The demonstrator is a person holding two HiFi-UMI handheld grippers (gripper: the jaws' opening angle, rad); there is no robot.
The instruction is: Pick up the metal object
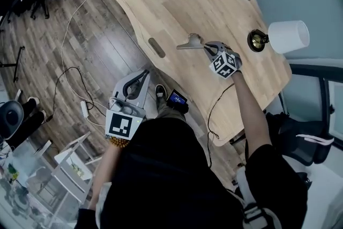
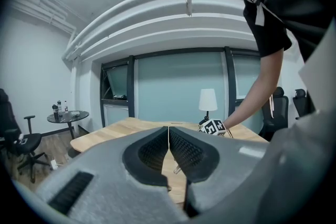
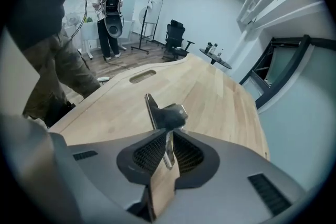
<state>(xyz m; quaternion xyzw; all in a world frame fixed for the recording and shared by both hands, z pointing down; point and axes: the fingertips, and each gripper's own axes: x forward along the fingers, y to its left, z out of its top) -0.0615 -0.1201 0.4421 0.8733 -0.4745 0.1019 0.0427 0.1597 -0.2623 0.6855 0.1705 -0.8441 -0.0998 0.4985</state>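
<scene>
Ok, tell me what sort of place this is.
Probably an office or meeting room: a large wooden table, a black office chair, and glass partition walls behind a table lamp.

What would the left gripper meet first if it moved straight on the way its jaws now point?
Probably the light wooden table: its top begins just past the shut left gripper and stretches ahead. Whether the tips would strike its edge or skim above is unclear, as depth is hard to judge.
</scene>
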